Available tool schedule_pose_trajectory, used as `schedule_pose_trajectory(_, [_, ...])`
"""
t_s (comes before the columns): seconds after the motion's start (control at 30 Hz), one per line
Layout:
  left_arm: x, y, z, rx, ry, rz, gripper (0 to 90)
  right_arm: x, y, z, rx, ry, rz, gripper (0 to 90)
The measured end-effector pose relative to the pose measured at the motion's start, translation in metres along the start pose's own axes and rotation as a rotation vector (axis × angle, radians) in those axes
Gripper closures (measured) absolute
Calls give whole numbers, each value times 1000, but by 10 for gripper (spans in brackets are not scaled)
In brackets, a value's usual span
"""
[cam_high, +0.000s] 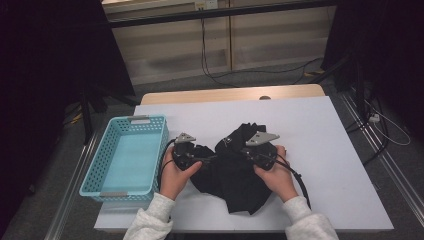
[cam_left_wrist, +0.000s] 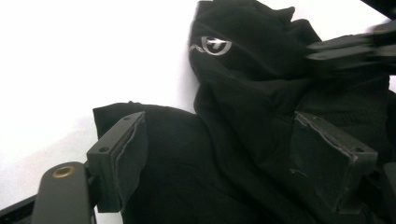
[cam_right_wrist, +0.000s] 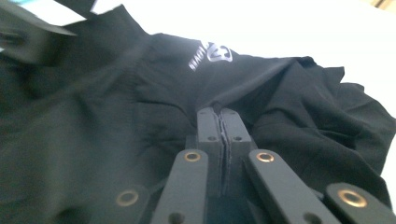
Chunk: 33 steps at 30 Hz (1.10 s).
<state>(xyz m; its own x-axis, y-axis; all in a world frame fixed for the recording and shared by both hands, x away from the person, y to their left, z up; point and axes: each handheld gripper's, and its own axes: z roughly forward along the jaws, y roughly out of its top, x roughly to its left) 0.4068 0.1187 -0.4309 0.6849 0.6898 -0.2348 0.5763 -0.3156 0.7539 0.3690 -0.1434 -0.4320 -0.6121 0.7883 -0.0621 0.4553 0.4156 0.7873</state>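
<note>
- Hands low over the surface (cam_high: 320, 130): left gripper (cam_left_wrist: 233, 158) spread wide around black garment (cam_high: 240, 170), right gripper (cam_right_wrist: 223, 122) clamped on its fabric.
- Gripper views reveal a white logo (cam_left_wrist: 212, 45).

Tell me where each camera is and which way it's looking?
High view: sits above the table, looking forward and down; shows both hands, sleeves, the left gripper, the right gripper, the black garment and the blue basket.
Left gripper view: rides the left gripper, looking along its open jaws over the garment.
Right gripper view: rides the right gripper, looking along its shut jaws pinching the garment.
Shared: both gripper views catch the garment's white logo.
</note>
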Motion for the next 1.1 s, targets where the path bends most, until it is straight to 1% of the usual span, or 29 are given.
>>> schedule_pose_trajectory(0.03, [0,0,0,-4,1,1,205,1,-1,-7,-6,11,-1,885])
schedule_pose_trajectory(0.1, [-1,1,0,-5,2,2,205,1,-7,-21,-29,31,14,885])
schedule_pose_trajectory(0.17, [-2,1,0,-7,4,11,206,-1,-16,-38,-48,31,2,886])
schedule_pose_trajectory(0.23, [-4,2,1,-7,2,13,206,-3,-27,-55,-59,36,10,886])
schedule_pose_trajectory(0.3, [-5,4,2,-12,-3,14,206,-7,-39,-71,-72,31,31,887])
schedule_pose_trajectory(0.37, [-7,5,4,-11,-8,19,207,-12,-53,-87,-70,19,45,886])
schedule_pose_trajectory(0.43, [-8,7,6,-16,-15,16,213,-20,-70,-100,-72,16,80,886])
schedule_pose_trajectory(0.5, [-8,10,9,-7,-17,27,219,-28,-88,-109,-62,19,115,886])
schedule_pose_trajectory(0.57, [-8,12,13,-15,-22,22,229,-37,-103,-116,-28,-1,134,886])
schedule_pose_trajectory(0.6, [-8,13,15,-5,-23,29,231,-41,-110,-119,-12,-25,146,886])
schedule_pose_trajectory(0.67, [-10,15,21,-5,-37,26,238,-50,-121,-124,3,-40,183,885])
schedule_pose_trajectory(0.73, [-12,18,29,9,-46,32,239,-57,-130,-127,19,-60,206,884])
schedule_pose_trajectory(0.77, [-14,19,33,13,-56,32,239,-59,-133,-127,18,-62,218,884])
schedule_pose_trajectory(0.83, [-17,22,42,21,-61,38,244,-62,-136,-127,31,-70,233,884])
schedule_pose_trajectory(0.93, [-20,25,54,33,-78,43,255,-64,-135,-129,31,-98,230,881])
schedule_pose_trajectory(0.97, [-21,25,58,37,-79,47,261,-65,-134,-130,23,-100,230,880])
schedule_pose_trajectory(1.03, [-22,25,67,40,-101,55,287,-66,-134,-130,20,-99,230,879])
schedule_pose_trajectory(1.07, [-23,25,72,44,-97,57,314,-65,-134,-129,21,-96,225,879])
schedule_pose_trajectory(1.1, [-24,24,77,47,-97,64,321,-64,-134,-128,24,-93,222,879])
